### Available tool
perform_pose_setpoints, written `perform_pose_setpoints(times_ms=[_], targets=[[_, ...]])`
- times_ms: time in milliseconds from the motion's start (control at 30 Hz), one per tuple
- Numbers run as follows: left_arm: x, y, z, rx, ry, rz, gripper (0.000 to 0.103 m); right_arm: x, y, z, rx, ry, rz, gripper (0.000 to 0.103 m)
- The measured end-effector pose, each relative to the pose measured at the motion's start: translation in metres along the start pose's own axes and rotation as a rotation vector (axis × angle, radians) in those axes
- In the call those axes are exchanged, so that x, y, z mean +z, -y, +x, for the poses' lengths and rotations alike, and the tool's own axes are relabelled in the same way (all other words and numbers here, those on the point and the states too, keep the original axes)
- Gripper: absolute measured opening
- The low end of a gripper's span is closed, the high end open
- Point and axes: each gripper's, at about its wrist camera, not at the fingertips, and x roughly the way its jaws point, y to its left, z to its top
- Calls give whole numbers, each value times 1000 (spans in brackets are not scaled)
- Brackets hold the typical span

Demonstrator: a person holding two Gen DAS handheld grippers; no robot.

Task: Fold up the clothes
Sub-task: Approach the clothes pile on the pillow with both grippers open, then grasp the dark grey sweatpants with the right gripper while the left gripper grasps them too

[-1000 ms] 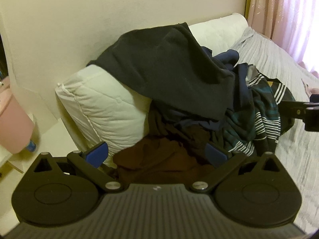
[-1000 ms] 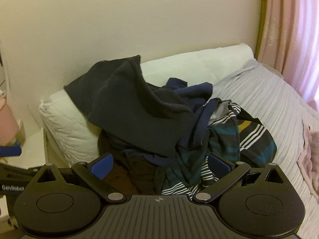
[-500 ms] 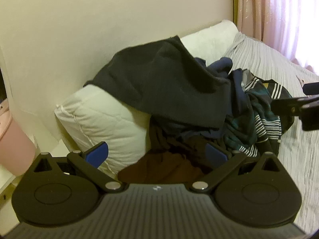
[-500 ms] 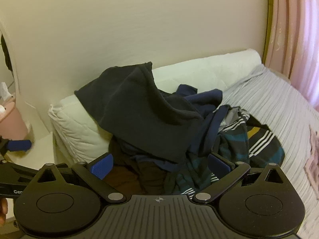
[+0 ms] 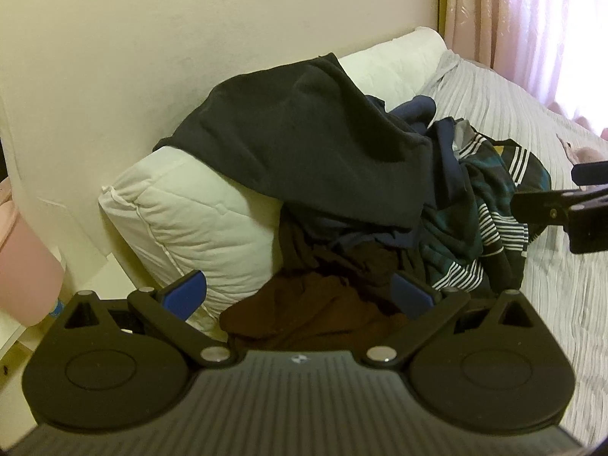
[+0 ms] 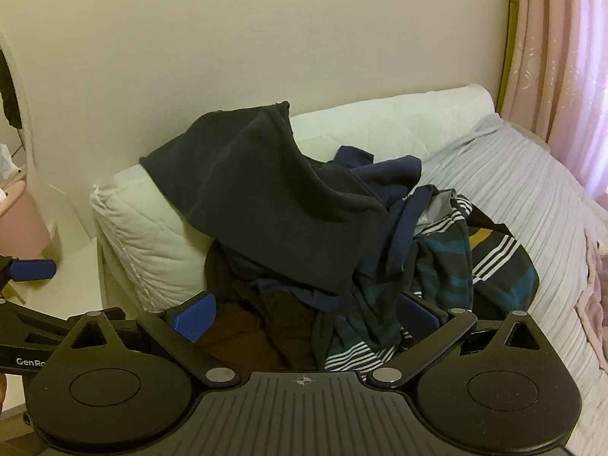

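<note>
A heap of clothes lies on the bed against a white pillow [image 5: 190, 205] [image 6: 152, 243]. On top drapes a dark charcoal garment [image 5: 304, 152] [image 6: 273, 209]. A brown garment [image 5: 319, 315] [image 6: 243, 338] lies at the heap's near edge, and a teal and white striped top [image 5: 490, 205] [image 6: 448, 266] spills to the right. My left gripper [image 5: 298, 294] stands open over the brown garment, holding nothing. My right gripper [image 6: 306, 313] is open above the heap's near side, between brown and striped cloth. Each gripper shows at the other view's edge.
The grey striped bedspread [image 5: 532, 144] [image 6: 532, 197] stretches right of the heap. A cream wall [image 6: 266, 38] backs the bed and pink curtains [image 5: 513, 11] [image 6: 562, 57] hang at right. A pink bin [image 5: 22, 277] stands at the left. Pale pink cloth [image 6: 596, 296] lies at the bed's right edge.
Both grippers have drawn back and risen a little from the heap, so the clothes look smaller and more wall shows. Both stay open. The clothes have not moved.
</note>
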Motion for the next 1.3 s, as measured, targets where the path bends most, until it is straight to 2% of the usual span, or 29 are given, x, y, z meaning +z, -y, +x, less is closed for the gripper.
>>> perform_pose_setpoints(times_ms=[233,433,900,1100,1300], targets=[[-1,2,1,8,-1,-1,102,-1,6,3,10,-10,-5,103],[5,12,5,17,-13,-11,102,2,27,5,19,-18,-21,103],[15,62,16,76,-63,-4,102,0,85,19,100,-52,-54,103],[13,75,14,109,-76,0,102,-1,95,31,121,-64,-62,103],[21,72,24,109,-81,55,102,11,94,50,116,-55,-77,103]])
